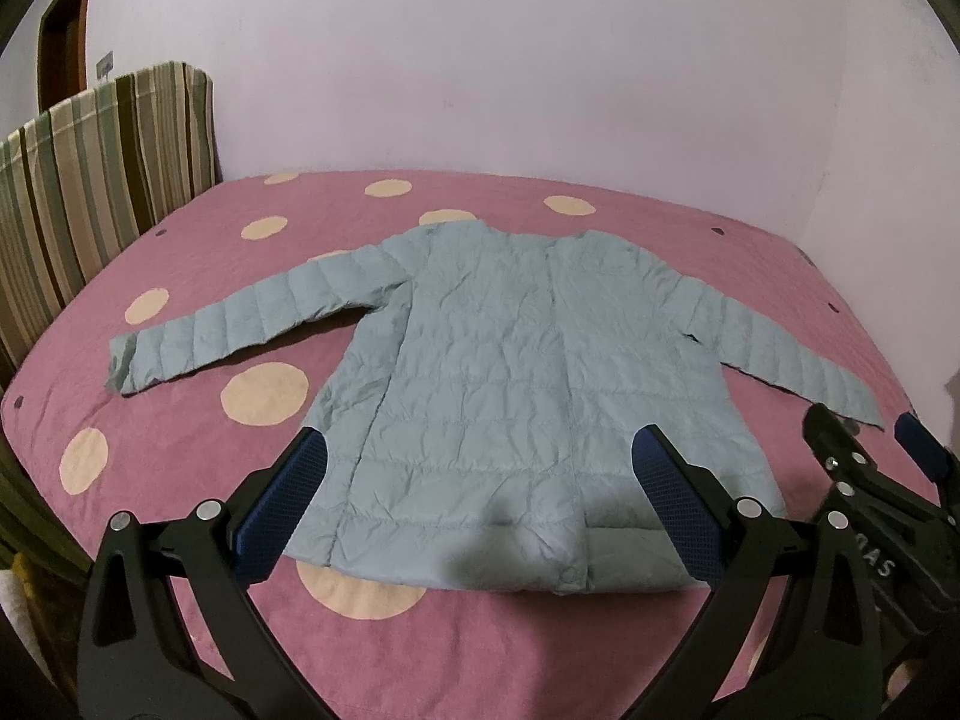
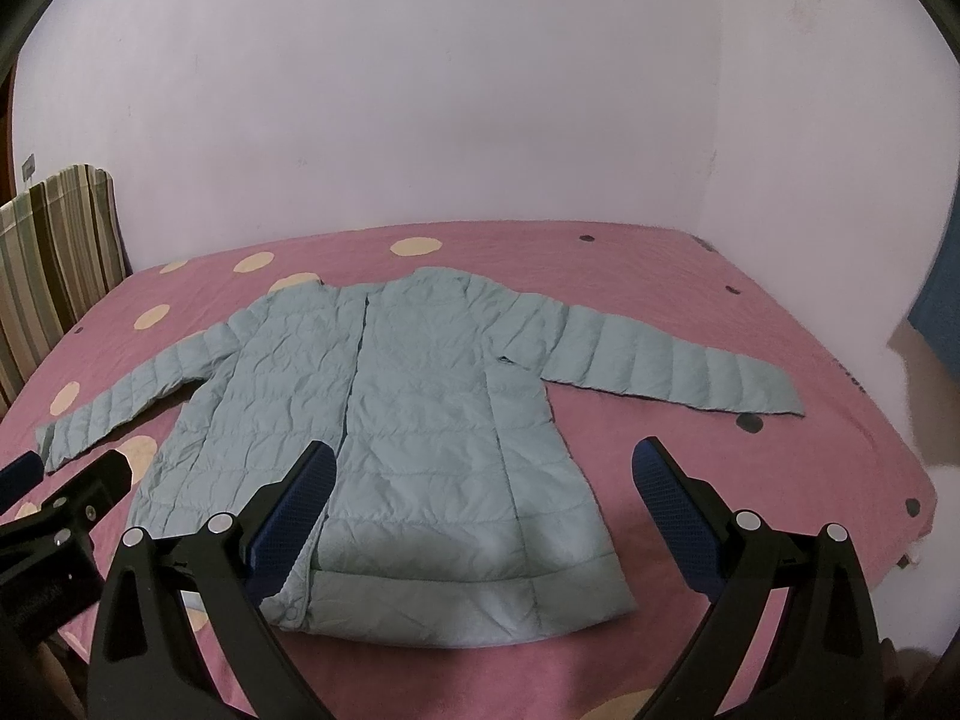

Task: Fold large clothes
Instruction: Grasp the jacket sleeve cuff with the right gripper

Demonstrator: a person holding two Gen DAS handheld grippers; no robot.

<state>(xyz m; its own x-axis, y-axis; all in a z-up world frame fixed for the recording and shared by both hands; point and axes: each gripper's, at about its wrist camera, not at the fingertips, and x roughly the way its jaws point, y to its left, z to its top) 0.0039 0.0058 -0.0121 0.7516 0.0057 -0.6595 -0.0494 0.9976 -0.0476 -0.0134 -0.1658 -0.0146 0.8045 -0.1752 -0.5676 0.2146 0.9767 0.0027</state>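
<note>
A pale blue quilted jacket (image 1: 480,372) lies flat and spread out on the pink bed, both sleeves stretched sideways, hem toward me. My left gripper (image 1: 480,456) hovers open above the hem, with nothing between its blue pads. The right gripper (image 1: 858,438) shows at the right edge of the left wrist view, near the right sleeve's cuff. In the right wrist view the same jacket (image 2: 420,420) fills the middle. My right gripper (image 2: 483,468) is open over the jacket's lower right part, holding nothing. The left gripper (image 2: 66,480) appears at that view's left edge, by the left cuff.
The pink bedspread (image 1: 180,450) has cream dots and a few small dark ones. A striped headboard cushion (image 1: 90,192) stands at the left. A plain pale wall (image 1: 480,60) runs behind the bed, and the bed's right edge (image 2: 924,480) drops off.
</note>
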